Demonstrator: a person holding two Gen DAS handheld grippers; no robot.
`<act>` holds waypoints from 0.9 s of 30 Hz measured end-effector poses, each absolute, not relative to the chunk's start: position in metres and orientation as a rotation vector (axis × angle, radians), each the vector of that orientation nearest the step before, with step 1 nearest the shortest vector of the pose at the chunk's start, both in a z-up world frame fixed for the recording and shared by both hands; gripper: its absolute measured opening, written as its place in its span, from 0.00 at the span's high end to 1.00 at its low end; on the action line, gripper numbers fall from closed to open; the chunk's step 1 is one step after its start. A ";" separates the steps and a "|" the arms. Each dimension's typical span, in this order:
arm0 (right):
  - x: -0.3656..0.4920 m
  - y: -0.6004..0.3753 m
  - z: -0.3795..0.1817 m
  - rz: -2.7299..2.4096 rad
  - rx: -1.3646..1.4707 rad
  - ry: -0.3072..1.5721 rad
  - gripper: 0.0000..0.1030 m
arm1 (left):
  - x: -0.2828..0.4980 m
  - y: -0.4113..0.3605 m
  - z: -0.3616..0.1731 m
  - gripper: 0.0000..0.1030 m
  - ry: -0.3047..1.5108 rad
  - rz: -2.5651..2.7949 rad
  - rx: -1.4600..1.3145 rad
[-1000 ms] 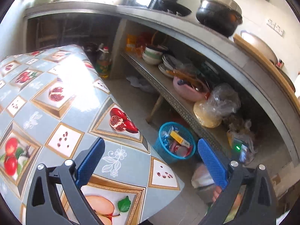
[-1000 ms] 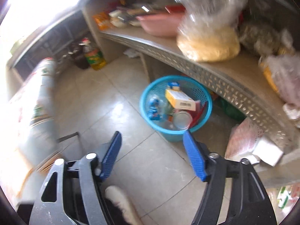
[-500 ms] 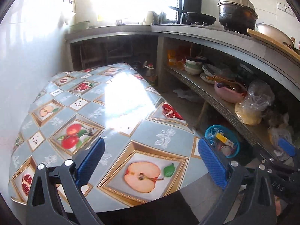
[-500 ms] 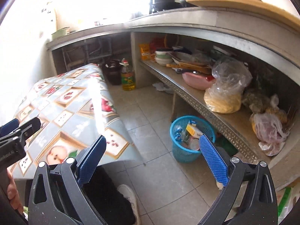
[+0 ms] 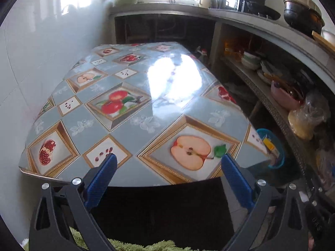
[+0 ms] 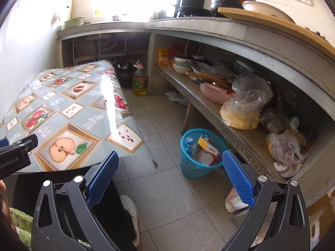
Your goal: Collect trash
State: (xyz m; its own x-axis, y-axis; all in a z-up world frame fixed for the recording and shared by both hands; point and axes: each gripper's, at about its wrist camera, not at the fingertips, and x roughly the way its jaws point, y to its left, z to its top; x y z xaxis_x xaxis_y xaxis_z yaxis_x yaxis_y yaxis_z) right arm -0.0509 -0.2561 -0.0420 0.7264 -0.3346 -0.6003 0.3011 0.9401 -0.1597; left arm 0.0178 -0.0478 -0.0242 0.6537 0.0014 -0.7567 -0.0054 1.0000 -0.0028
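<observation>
The bench (image 5: 129, 113) ahead of the left tool (image 5: 167, 167) carries no litter that I can see, so scan it before reaching. The blue bin (image 6: 200, 152), just ahead of the right tool (image 6: 170, 163), holds the collected trash (image 6: 206, 146). Both tools are released and carry nothing; the right jaws have just been opening.

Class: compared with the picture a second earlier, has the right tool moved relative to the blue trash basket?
Yes. The right tool has drawn back and up from the blue trash basket, which now looks smaller and farther off; its jaws have just been opening, empty.
</observation>
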 end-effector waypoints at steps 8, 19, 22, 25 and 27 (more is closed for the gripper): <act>-0.061 -0.272 -0.051 -0.417 -0.025 0.696 0.07 | 0.013 -0.061 -0.023 0.05 0.875 -0.002 0.078; -0.062 -0.282 -0.058 -0.427 0.003 0.712 0.07 | 0.014 -0.072 -0.023 0.05 0.892 -0.022 0.131; -0.063 -0.282 -0.058 -0.424 0.004 0.707 0.07 | 0.015 -0.074 -0.024 0.05 0.896 -0.022 0.135; -0.062 -0.282 -0.058 -0.421 0.000 0.704 0.07 | 0.016 -0.075 -0.025 0.05 0.903 -0.021 0.139; -0.062 -0.281 -0.058 -0.420 -0.003 0.702 0.07 | 0.016 -0.075 -0.026 0.05 0.907 -0.021 0.141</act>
